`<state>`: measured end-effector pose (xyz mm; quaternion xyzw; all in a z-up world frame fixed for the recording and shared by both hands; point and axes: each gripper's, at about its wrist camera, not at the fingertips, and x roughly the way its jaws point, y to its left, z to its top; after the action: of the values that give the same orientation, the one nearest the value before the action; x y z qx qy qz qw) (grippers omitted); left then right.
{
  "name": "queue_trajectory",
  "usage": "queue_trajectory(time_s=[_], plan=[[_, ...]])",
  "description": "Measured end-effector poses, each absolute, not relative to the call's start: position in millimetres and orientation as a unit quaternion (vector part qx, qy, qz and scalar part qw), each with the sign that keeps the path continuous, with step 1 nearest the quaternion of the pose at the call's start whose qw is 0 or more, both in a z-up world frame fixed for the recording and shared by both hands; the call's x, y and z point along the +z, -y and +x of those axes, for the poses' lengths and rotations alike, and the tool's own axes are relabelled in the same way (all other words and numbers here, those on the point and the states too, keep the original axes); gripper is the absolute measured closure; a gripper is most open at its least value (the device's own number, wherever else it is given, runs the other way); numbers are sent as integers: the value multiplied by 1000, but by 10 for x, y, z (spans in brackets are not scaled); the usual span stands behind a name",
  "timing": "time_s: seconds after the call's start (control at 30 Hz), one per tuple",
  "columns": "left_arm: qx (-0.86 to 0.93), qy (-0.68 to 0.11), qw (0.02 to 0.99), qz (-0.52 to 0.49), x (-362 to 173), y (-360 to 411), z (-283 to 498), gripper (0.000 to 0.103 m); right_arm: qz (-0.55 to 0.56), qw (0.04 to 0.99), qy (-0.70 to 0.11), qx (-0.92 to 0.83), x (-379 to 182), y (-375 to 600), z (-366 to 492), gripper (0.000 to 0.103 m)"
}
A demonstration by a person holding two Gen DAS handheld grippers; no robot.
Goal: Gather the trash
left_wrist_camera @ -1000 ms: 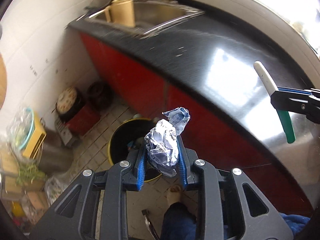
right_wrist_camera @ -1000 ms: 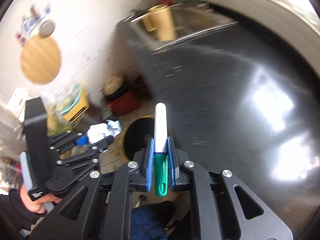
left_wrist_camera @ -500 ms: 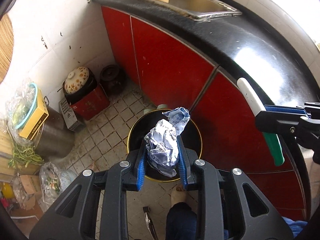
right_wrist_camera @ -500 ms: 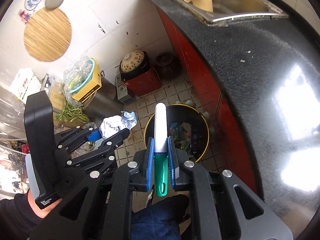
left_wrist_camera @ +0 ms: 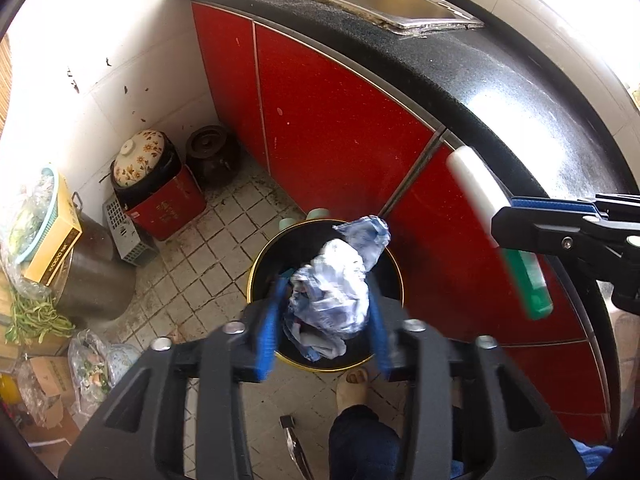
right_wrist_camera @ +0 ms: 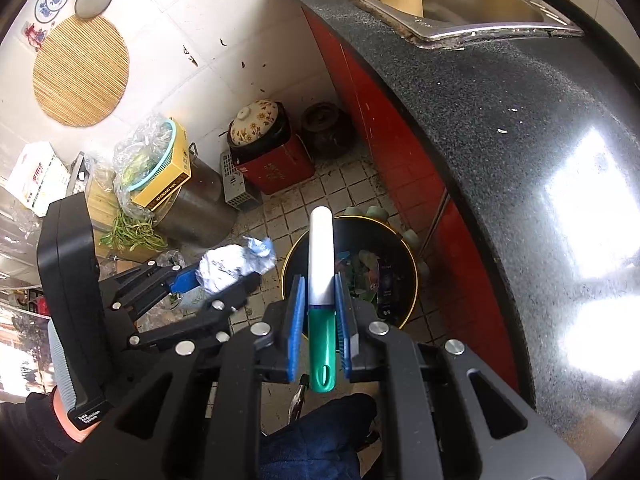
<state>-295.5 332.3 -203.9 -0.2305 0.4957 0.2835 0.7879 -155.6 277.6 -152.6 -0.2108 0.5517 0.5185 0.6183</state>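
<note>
1. Black worktop point(right_wrist_camera: 520, 128) over red cabinet doors point(left_wrist_camera: 344, 132), sink point(right_wrist_camera: 472, 4) at the far end. Both grippers are past its edge and pointed steeply down at the tiled floor point(left_wrist_camera: 208, 256), so the drop goes to the floor side, not the counter.
2. Trash bin point(left_wrist_camera: 256, 268), black with a yellow rim, stands on the tiles right against the cabinet. Already holds wrappers and packets. It sits directly under the left gripper's line of sight, which looks like the reason for that pose.
3. Left gripper point(left_wrist_camera: 326, 316): jaws opening, blue pads blurred and spread wider than the load. The crumpled wrapper point(left_wrist_camera: 332, 280), white and blue, is between them and looks free of both pads, poised over the bin mouth. Judged a release in progress.
4. Right gripper point(right_wrist_camera: 320, 320): pinched tight on the green-and-white tube point(right_wrist_camera: 321, 280), held at the green end with the white part pointing out over the bin. Probably waiting its turn.
5. The person's bare foot point(left_wrist_camera: 352, 388) is just beside the bin rim; a stray drop could land there.
</note>
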Motion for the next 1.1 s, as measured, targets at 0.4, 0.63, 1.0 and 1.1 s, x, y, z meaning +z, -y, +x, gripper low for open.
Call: queue_trajectory(time_s=[0.4,0.63,1.0,1.1], plan=[[285,-504,789,-205,-1963,-3151,-2737,11,-166,653,-549,494,-1226,-2330,-1232,20],[219,-462,851,-121,-1208,-2302,-2004,10,-157,774,-480,383,-497,-790,-684,7],[53,-453,889,-46,-570,-413,-365,10,-27,878,-473,68,1,2237,-41,7],[32,-456,889,-29,-493,4,-130,10,4,882,-469,39,27,2674,-30,7]])
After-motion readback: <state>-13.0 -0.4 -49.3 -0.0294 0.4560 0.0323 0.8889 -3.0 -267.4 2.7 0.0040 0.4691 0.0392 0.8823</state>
